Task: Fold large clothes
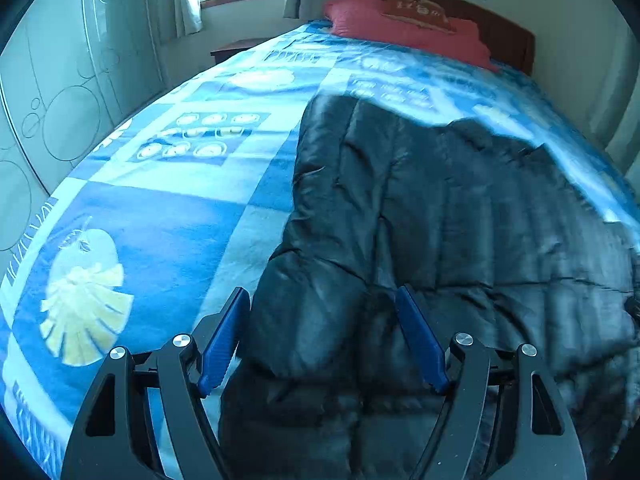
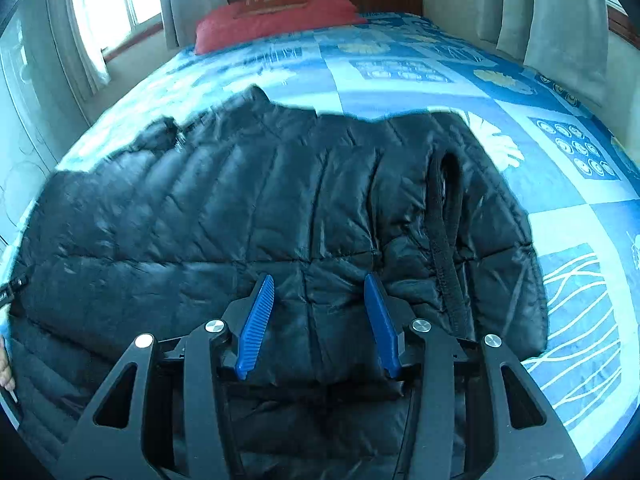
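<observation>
Jacket looks puffy, slick; grab its six-o'clock hem; left gripper and right gripper fingers gape, empty

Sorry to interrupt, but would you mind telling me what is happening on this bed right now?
A person is folding a black puffer jacket spread over a blue patterned blanket. Both handheld grippers sit at the jacket's near edge, each with its jaws open. The left gripper straddles a puffy section near the jacket's left edge, and the right gripper straddles a fold of it. A red pillow lies at the headboard.
</observation>
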